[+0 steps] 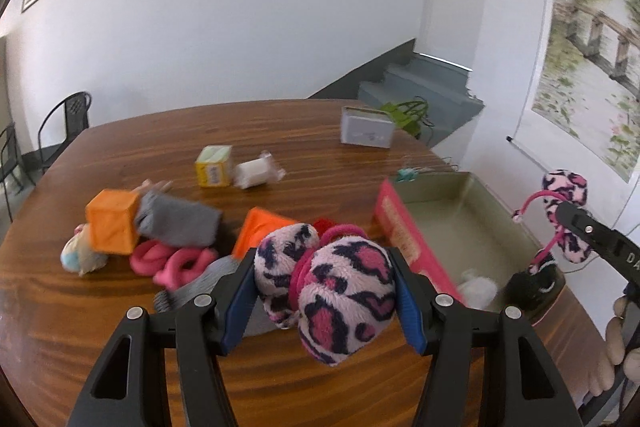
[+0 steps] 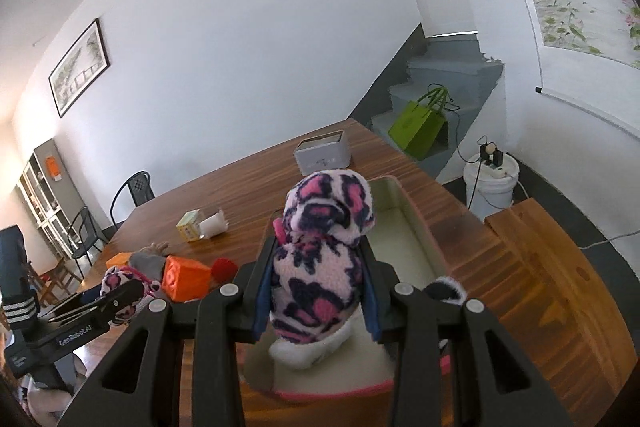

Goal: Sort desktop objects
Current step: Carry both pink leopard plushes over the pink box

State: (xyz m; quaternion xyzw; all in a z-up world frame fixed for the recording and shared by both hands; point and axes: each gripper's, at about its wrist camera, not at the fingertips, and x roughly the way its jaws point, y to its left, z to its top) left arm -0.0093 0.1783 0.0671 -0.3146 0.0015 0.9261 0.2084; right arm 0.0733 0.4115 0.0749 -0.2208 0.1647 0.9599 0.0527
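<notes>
My left gripper is shut on a plush earmuff with pink and navy leopard spots, held above the wooden table. Its blue pads press both sides of the plush. To the right, over the open pink box, my right gripper carries a second leopard earmuff with a thin pink band. In the right wrist view that earmuff stands upright with the right gripper shut on it, above the box. The left gripper shows at lower left.
The box holds a white plush thing and a black item. On the table lie two orange cubes, a grey sock, a pink twisted ring, a yellow carton, a white packet and a grey tin.
</notes>
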